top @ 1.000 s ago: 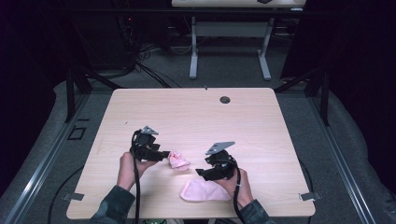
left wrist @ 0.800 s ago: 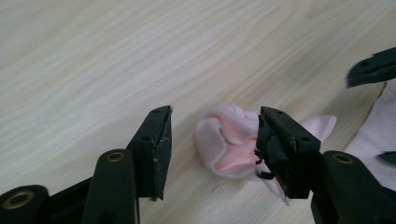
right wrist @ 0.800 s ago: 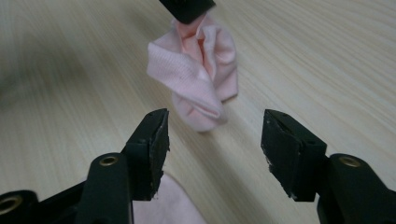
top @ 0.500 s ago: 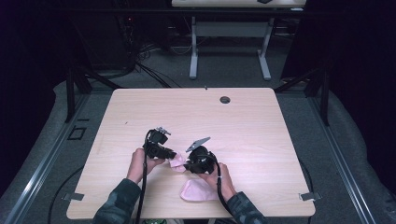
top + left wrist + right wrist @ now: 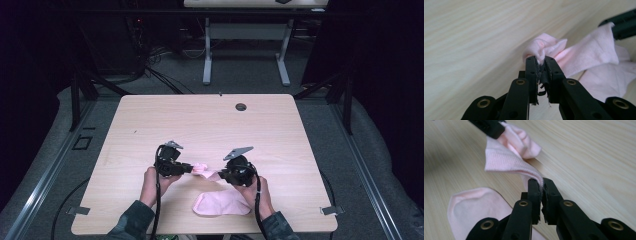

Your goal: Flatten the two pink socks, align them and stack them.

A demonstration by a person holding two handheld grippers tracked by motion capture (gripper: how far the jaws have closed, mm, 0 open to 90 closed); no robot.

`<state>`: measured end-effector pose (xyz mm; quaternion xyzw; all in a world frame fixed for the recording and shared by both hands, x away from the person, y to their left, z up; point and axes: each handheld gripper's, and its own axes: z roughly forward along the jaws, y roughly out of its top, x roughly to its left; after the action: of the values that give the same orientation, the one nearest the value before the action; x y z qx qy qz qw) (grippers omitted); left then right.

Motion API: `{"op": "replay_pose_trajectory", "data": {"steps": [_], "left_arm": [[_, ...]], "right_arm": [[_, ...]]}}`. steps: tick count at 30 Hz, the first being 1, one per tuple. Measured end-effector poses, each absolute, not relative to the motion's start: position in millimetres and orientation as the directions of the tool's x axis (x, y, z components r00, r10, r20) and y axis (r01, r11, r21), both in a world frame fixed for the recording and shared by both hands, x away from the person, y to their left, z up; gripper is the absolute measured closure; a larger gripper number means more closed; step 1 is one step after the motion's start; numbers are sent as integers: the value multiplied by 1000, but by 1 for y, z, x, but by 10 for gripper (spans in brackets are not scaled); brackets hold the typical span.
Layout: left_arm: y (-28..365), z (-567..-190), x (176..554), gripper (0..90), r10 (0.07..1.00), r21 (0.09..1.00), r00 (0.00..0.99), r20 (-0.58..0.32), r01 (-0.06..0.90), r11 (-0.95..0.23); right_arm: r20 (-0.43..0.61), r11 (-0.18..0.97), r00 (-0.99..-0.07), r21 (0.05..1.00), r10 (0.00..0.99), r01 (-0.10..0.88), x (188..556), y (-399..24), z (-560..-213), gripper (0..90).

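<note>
- Your left gripper (image 5: 189, 168) has its fingers (image 5: 532, 65) clamped on one bunched end of a small pink sock (image 5: 204, 171); in the left gripper view the cloth wells up out of the tips, with barely a slit between the jaws.
- Your right gripper (image 5: 221, 176) has its fingers (image 5: 534, 187) pinched on the ribbed edge of the same pink sock (image 5: 510, 157); the fabric folds into the nip and runs from there to the other gripper.
- Both sets of jaws have just been closing, with the cloth between them.
- Location: the pink sock hangs between the two grippers, near the front middle of the table (image 5: 210, 125), drawn up off the wood at both gripped ends. How much of its middle rests on the table, you cannot tell from the high view.
- A second sock (image 5: 222, 204), same pink, lies flat on the table just in front of the held one, beside your right hand (image 5: 260, 192). Neither gripper touches it.
- Progress, as a judgement: pickup of the first sock is done and both holds look secure. Spreading or straightening it is only at the start, as the left end is crumpled. Pairing it with the flat sock looks to be what remains.
</note>
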<state>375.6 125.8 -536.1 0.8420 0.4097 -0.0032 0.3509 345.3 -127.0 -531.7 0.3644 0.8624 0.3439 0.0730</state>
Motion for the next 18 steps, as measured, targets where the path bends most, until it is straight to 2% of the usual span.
{"op": "replay_pose_trajectory", "data": {"steps": [4, 5, 6, 7, 8, 9, 10, 11, 14, 18], "left_arm": [[113, -544, 372, 759, 669, 561, 674, -313, 700, -442], [111, -545, 371, 669, 664, 561, 676, -318, 699, -443], [110, -545, 371, 669, 666, 554, 674, -318, 703, -447], [112, -543, 370, 594, 667, 558, 676, -315, 700, -446], [112, -543, 370, 555, 667, 558, 676, -315, 700, -446], [116, -536, 369, 530, 675, 571, 672, -305, 696, -436], [116, -536, 369, 513, 675, 571, 672, -305, 696, -436], [119, -533, 370, 488, 674, 582, 670, -311, 695, -423], [125, -522, 373, 449, 673, 607, 673, -306, 683, -406], [119, -514, 384, 389, 671, 616, 679, -299, 674, -408]], "right_arm": [[134, 496, -692, 603, 709, 625, 348, -141, -541, 839], [136, 493, -674, 580, 726, 648, 349, -145, -548, 762], [136, 493, -674, 580, 726, 648, 349, -145, -548, 762], [138, 485, -662, 575, 737, 659, 349, -149, -554, 685], [138, 485, -662, 575, 737, 659, 349, -149, -554, 685], [131, 490, -660, 567, 740, 662, 348, -154, -556, 611], [131, 490, -660, 567, 740, 662, 348, -154, -556, 611], [121, 484, -667, 594, 736, 642, 344, -158, -551, 544], [95, 486, -680, 629, 727, 607, 337, -159, -543, 531], [59, 541, -751, 656, 658, 526, 322, -143, -530, 455]]}}
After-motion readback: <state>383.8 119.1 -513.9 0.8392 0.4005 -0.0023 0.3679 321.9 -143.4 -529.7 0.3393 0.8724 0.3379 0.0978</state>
